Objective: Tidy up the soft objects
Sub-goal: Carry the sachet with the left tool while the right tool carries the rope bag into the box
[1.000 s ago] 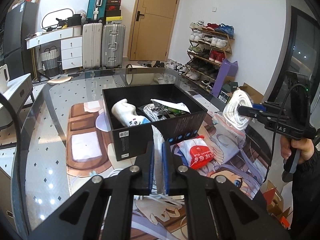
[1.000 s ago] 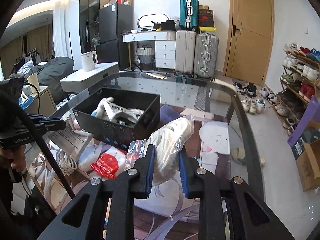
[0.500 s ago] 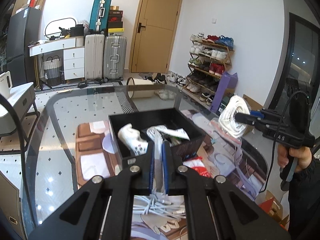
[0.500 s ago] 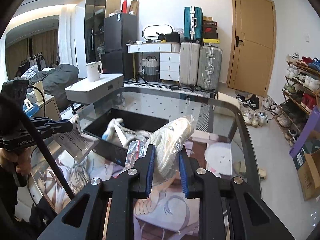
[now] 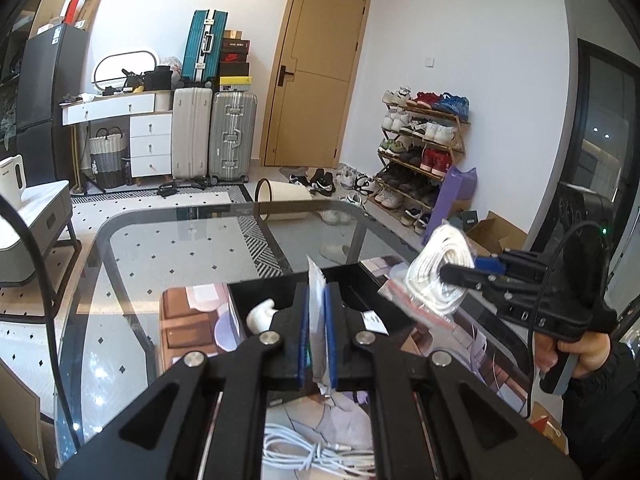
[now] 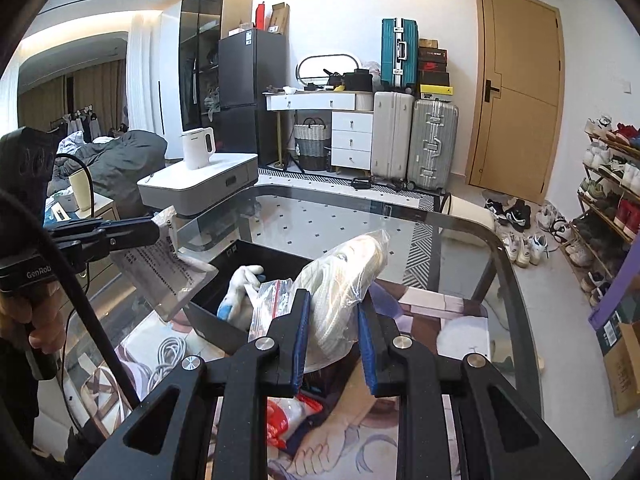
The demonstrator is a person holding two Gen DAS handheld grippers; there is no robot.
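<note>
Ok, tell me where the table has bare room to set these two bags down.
Bare glass runs from the table's far rim to the black box, and along the box's left in the left wrist view. The mat right of the box is mostly bare. Near the edge it is crowded: white cables, a red packet. The box already holds soft items.

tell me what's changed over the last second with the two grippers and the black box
Both grippers have risen: the black open box sits lower and smaller in each view. The left gripper stays shut on the flat silvery printed pouch; the right gripper stays shut on the clear bag of coiled white cord. Nothing was let go. The box, the white sock inside it and the loose white cables on the glass table lie as before.
</note>
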